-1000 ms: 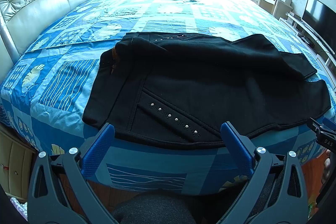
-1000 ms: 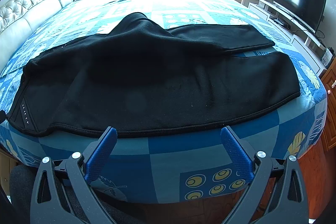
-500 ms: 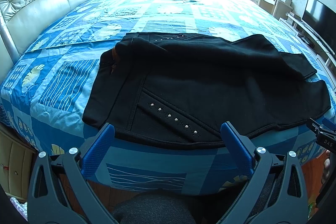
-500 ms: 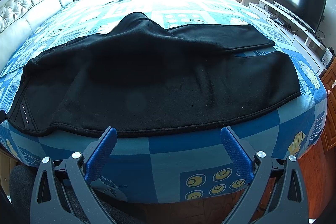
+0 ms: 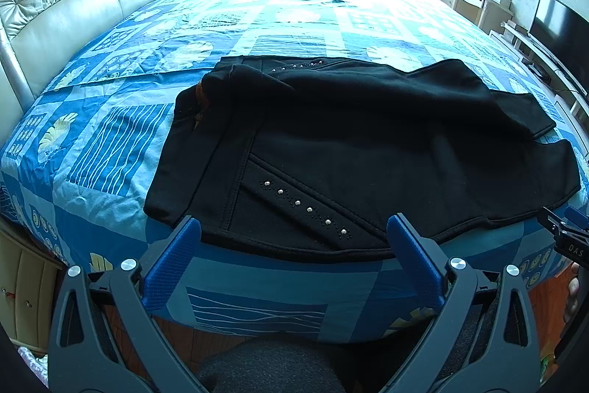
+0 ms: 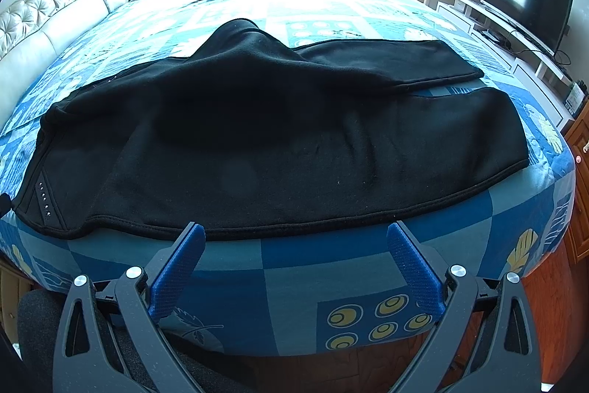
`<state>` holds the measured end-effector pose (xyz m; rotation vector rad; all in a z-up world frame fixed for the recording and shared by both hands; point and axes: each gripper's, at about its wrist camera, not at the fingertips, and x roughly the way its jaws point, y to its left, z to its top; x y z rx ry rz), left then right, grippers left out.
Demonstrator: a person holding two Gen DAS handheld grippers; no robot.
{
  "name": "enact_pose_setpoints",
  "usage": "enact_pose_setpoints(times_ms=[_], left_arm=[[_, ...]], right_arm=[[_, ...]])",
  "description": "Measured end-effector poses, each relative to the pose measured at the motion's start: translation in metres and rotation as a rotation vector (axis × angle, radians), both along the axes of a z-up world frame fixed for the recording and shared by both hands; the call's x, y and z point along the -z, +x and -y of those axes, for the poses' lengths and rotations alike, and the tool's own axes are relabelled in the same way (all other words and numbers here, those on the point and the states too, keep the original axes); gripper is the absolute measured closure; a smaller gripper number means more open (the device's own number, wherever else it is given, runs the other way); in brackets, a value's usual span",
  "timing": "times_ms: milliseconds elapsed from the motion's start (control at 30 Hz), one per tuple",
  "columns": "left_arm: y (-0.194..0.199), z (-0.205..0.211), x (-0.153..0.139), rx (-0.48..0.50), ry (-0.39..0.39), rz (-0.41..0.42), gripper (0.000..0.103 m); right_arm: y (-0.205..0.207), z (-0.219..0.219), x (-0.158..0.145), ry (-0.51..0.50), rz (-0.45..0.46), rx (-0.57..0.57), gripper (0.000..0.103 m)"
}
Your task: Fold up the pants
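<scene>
A bed (image 5: 110, 142) with a blue patchwork cover fills both views, its near side cut off below. Black pants (image 5: 368, 150) lie along its near edge, their upper folds lost in shadow. The left gripper (image 5: 293, 223) and right gripper (image 6: 295, 229) hang before that edge, jaws wide apart, empty. At the left view's right margin, a dark part reads "DAS".

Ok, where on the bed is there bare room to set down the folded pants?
Free: bedspread beyond the pants toward the window, and the strip between their waistband and the headboard. Crowded: the near edge, where the pants lie across the bed.
</scene>
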<state>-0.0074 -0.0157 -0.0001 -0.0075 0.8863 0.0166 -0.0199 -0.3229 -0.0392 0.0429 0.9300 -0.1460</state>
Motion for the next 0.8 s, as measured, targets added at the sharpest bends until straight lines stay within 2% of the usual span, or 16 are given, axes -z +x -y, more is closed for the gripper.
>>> enact_pose_setpoints(times_ms=[100,200,300,400,467,533,567,633,733,800], left_arm=[[0.0,-0.001,0.0,0.002,0.015,0.012,0.002],[-0.001,-0.002,-0.001,0.003,0.023,0.017,0.002],[-0.001,-0.005,-0.002,0.001,0.01,0.012,0.002],[0.0,-0.007,-0.002,-0.001,0.006,0.009,0.002],[0.001,-0.007,-0.001,-0.003,0.003,0.004,0.002],[0.003,-0.008,0.002,-0.006,-0.004,-0.007,0.002],[0.004,-0.007,0.003,-0.007,-0.007,-0.013,0.002],[0.006,-0.005,0.007,-0.006,0.0,-0.022,0.002],[0.009,-0.002,0.013,-0.007,0.021,-0.037,0.002],[0.01,-0.002,0.018,-0.013,0.025,-0.049,0.002]], right_arm=[[0.001,0.007,-0.013,-0.01,0.037,0.003,0.005],[-0.002,0.033,-0.039,0.046,0.153,0.002,0.005],[0.001,0.088,-0.057,0.178,0.171,0.074,0.005],[-0.001,0.169,-0.062,0.377,0.201,0.209,0.005],[-0.015,0.233,-0.051,0.565,0.251,0.345,0.005],[-0.032,0.287,-0.025,0.808,0.309,0.471,0.005],[-0.038,0.308,-0.006,0.931,0.326,0.525,0.005],[-0.044,0.334,0.029,1.109,0.331,0.613,0.005],[-0.041,0.346,0.064,1.277,0.364,0.667,0.005],[-0.029,0.349,0.075,1.289,0.354,0.681,0.005]])
